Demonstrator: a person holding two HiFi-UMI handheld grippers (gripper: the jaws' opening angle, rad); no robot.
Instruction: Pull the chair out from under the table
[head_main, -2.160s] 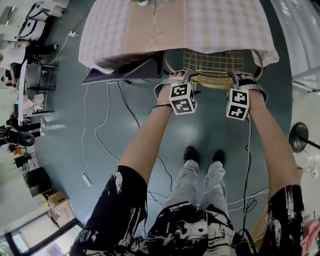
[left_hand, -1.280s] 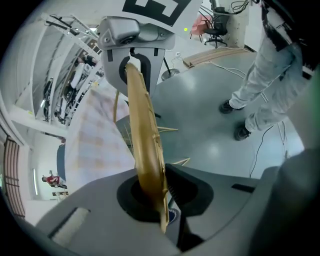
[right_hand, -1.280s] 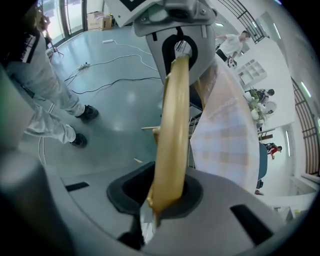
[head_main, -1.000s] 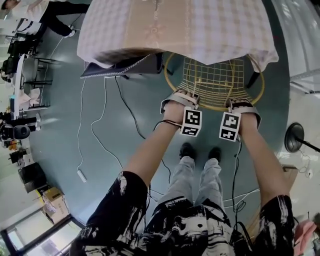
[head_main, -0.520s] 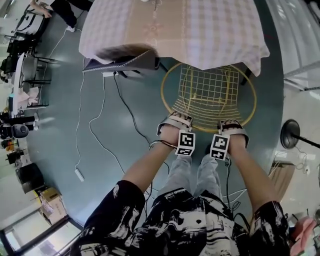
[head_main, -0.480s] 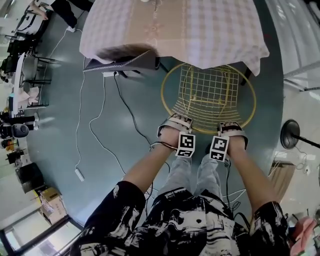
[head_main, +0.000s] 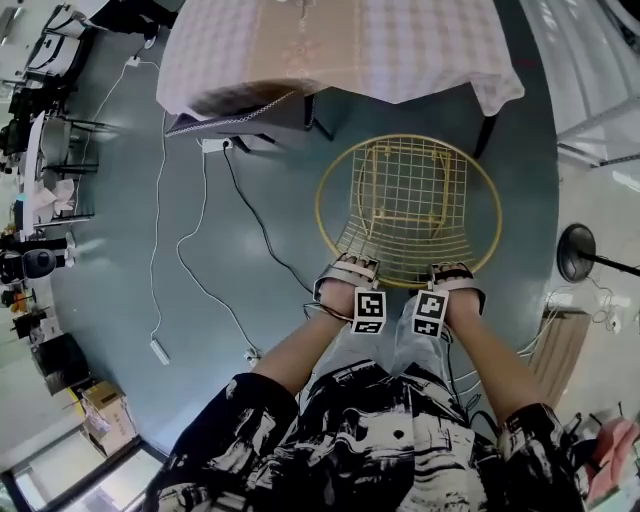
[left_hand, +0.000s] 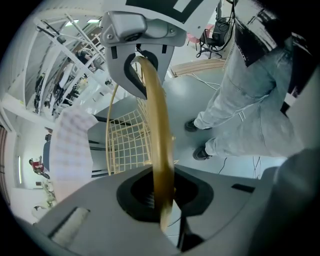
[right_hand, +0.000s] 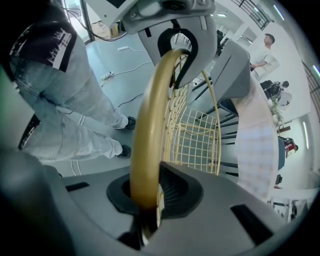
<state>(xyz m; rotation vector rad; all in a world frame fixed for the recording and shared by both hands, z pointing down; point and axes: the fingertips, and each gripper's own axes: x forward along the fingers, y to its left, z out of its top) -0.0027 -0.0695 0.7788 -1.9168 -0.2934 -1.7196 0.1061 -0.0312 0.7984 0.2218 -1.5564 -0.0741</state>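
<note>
Left tool (head_main: 347, 266) and right tool (head_main: 452, 270) each clamp the near rim of the round gold wire-mesh chair (head_main: 410, 200), side by side. The chair lies straight ahead of both, seemingly clear of the checked-cloth counter (head_main: 340, 50) beyond, so any further pull runs back toward the person.

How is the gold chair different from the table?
The chair is see-through gold wire with a round rim; the table hides under a pink checked cloth. The chair is clamped by the left hand-held gripper and right hand-held gripper; the table is untouched. Both stand on the floor.
</note>
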